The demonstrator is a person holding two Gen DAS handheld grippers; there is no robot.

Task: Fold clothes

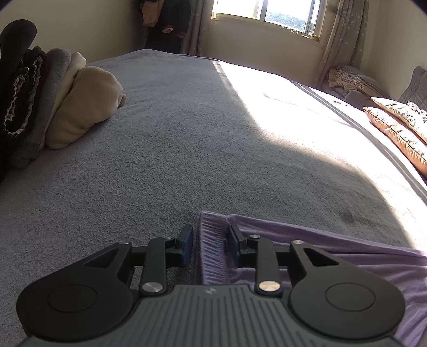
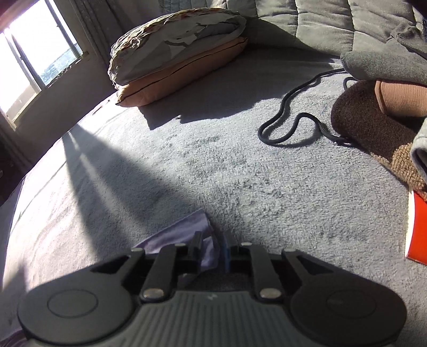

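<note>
Right now both grippers sit low over the bed, which is covered by a grey fleecy blanket with a broad patch of sunlight falling across its far side under the window.

The left gripper has its jaws parted, straddling the ribbed edge of a lilac garment that lies flat at the near edge of the bed. One blue pad rests on the blanket just outside the fabric's corner, the other on top of the fabric; they are not pressed together.

The right gripper has its jaws drawn close around another corner of the lilac garment, seen in the right wrist view as a small pointed flap of cloth. Whether the cloth is truly pinched I cannot tell, since a thin gap seems to show beside the blue pad.

At the bed's left edge stands a stack of folded clothes, cream, grey and dark pieces leaning together. Toward the head of the bed two pillows are stacked, an orange one under a patterned one. A black cord loops across the blanket near a brown textured item, and a red object lies at the right edge.
</note>
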